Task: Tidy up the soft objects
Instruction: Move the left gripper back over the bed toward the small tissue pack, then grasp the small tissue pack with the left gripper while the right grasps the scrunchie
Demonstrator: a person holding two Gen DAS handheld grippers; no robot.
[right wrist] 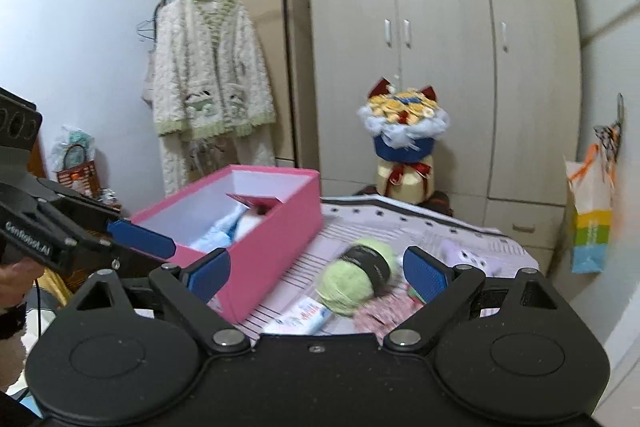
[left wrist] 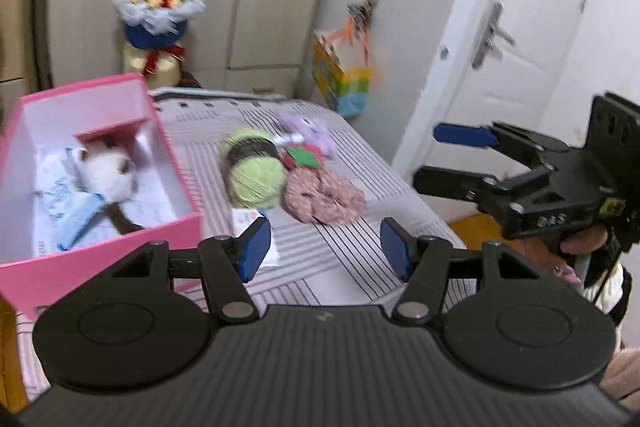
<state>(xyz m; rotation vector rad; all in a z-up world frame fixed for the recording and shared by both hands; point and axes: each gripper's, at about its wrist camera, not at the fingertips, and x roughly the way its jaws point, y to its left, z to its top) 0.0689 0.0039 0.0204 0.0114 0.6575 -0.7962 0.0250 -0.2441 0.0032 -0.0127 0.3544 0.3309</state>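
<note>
A pink box (left wrist: 172, 227) (right wrist: 280, 223) stands open on the striped table (left wrist: 352, 255), with a white and brown plush toy (left wrist: 112, 175) and pale blue packets inside. A green yarn ball (left wrist: 252, 171) (right wrist: 356, 277), a pink knitted piece (left wrist: 324, 197) with a red and green felt bit, and a lilac soft toy (left wrist: 308, 131) (right wrist: 472, 261) lie right of the box. My left gripper (left wrist: 326, 249) is open and empty above the table's near side. My right gripper (right wrist: 316, 273) is open and empty, held off the table's right side (left wrist: 448, 155).
A wardrobe (right wrist: 440, 47) stands behind the table, with a flower bouquet (left wrist: 156, 11) (right wrist: 404, 131) in front of it. A colourful bag (left wrist: 340, 79) (right wrist: 592, 215) hangs on the wall. A fluffy robe (right wrist: 208, 79) hangs on a rack. A door (left wrist: 520, 39) is at the right. A white printed packet (right wrist: 304, 317) lies by the yarn.
</note>
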